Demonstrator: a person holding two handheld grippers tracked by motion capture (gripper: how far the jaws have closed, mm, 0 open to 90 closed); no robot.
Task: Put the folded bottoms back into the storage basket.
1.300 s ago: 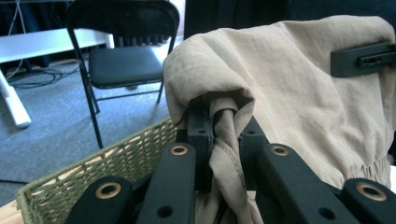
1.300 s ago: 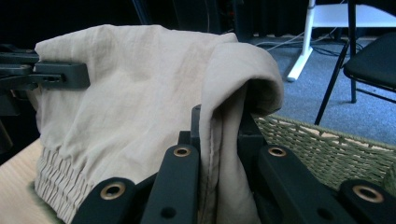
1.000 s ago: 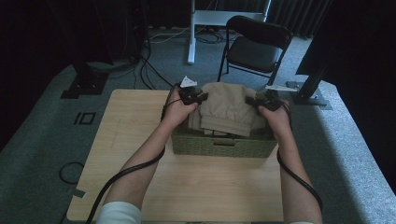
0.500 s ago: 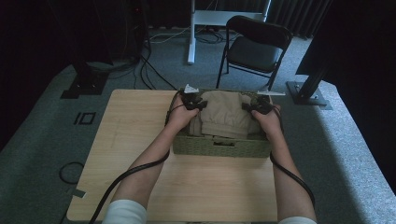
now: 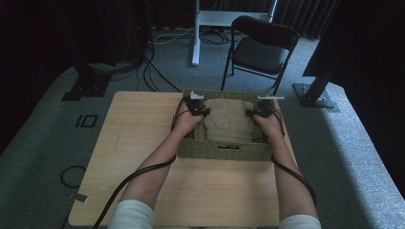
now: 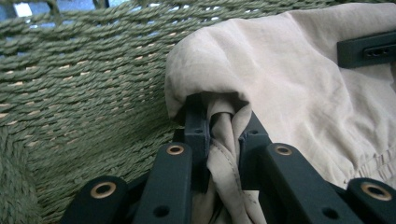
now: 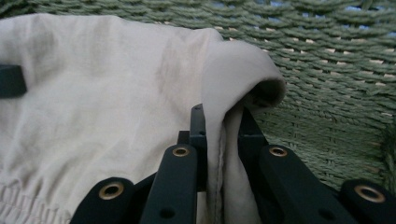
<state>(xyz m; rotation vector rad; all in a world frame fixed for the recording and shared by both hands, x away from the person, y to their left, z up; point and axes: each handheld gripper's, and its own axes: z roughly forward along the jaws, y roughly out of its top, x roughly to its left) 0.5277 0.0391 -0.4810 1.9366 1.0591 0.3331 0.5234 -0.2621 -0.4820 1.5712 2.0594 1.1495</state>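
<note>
A folded beige cloth [image 5: 229,119] lies inside a green woven basket [image 5: 219,151] on the wooden table [image 5: 143,148]. My left gripper [image 5: 204,112] is at the cloth's left side, its jaws shut on a bunched fold of the cloth [image 6: 224,135], close to the basket's inner wall [image 6: 84,93]. My right gripper [image 5: 251,113] holds the cloth's right side the same way, jaws pinching a fold of the cloth [image 7: 219,135] near the basket wall [image 7: 336,93]. Both hands reach down into the basket.
A black folding chair [image 5: 258,50] and a white table leg [image 5: 196,33] stand beyond the table. Dark stands with feet sit at the left [image 5: 86,86] and right [image 5: 315,95]. Cables trail from both grippers along the forearms.
Both hands have sunk with the cloth, from above the basket's rim down into the basket. Each gripper has kept hold of its fold.
</note>
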